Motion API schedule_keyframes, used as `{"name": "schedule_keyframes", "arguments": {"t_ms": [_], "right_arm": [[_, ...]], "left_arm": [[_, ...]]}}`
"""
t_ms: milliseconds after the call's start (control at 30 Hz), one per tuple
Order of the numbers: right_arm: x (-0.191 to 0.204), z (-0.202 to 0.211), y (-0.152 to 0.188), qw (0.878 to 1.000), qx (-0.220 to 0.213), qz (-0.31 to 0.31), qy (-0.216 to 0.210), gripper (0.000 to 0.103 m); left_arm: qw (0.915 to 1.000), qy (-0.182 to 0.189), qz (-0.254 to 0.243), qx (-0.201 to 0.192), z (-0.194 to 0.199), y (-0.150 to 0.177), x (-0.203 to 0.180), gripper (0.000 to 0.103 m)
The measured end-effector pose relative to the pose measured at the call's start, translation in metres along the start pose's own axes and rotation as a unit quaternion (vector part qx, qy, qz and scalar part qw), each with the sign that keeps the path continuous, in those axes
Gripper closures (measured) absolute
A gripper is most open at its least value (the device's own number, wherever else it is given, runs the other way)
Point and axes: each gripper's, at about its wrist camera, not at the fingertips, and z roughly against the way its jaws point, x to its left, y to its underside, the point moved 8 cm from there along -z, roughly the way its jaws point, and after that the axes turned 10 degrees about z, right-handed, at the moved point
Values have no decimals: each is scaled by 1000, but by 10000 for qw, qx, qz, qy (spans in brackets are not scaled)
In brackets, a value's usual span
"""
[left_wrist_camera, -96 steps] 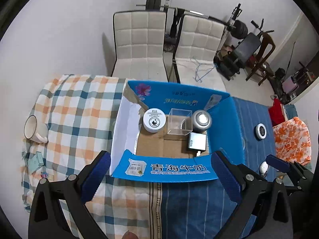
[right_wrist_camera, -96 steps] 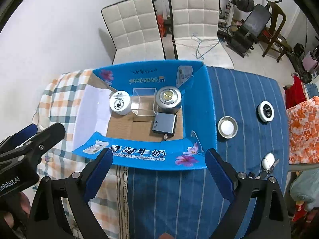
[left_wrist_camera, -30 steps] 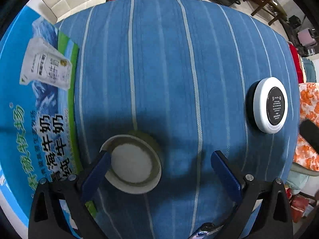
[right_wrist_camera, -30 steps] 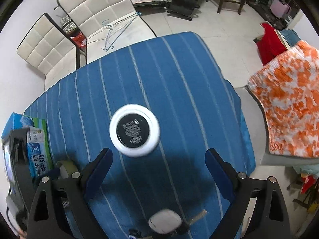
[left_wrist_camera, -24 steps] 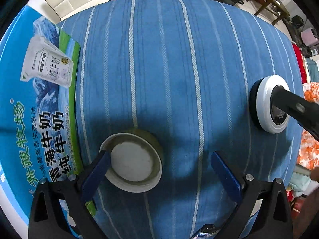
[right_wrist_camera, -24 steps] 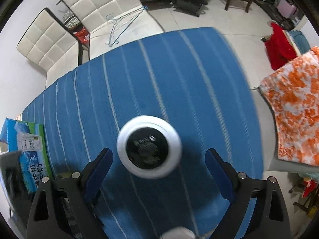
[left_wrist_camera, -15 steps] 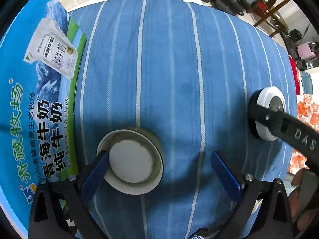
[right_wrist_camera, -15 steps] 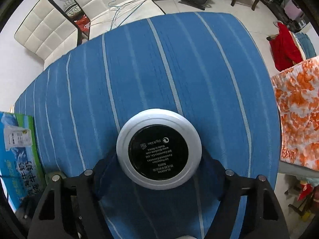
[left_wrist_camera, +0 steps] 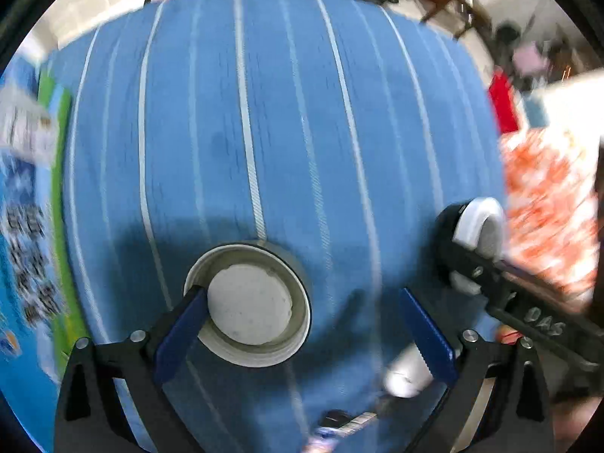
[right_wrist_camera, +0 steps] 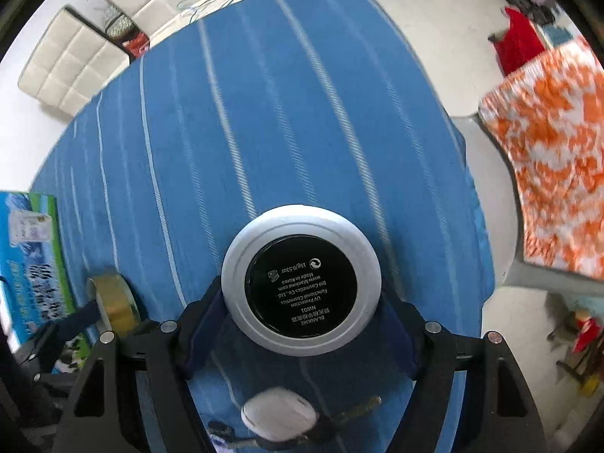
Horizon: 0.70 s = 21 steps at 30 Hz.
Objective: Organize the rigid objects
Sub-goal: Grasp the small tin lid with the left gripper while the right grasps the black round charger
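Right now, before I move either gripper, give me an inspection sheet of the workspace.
Surface: blue cloth with pale stripes, flat.
Job's things: round white compact with black labelled face, clamped, label up; yellowish tape roll with white core, lying flat.
Clutter: small white oval fob on a key, near edge.
Grippers: right gripper shut on the compact; left gripper open, its left finger inside the roll's ring, the right finger clear.
Cables: nothing seen.
Surroundings: printed blue milk carton box left of the roll; white padded chairs behind; orange patterned fabric right.
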Motion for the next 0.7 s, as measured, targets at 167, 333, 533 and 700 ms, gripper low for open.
{"name": "schedule_keyframes", "arguments": {"t_ms": [167, 333, 533, 700], "right_arm": [[-17, 9, 10, 9998, -109, -95, -97, 26], [-19, 8, 19, 9997, -89, -123, -175, 26], [-13, 5, 26, 9999, -66, 46, -67, 26], [-2, 14, 36, 9997, -181, 171, -82, 26]], "left_arm": [[9991, 211, 359, -20, 19, -5, 18, 0], [9993, 276, 264, 57, 23, -6, 10, 0], [9990, 372, 44, 251, 12, 2, 5, 0], [9977, 602, 279, 166, 31, 6, 12, 0]]}}
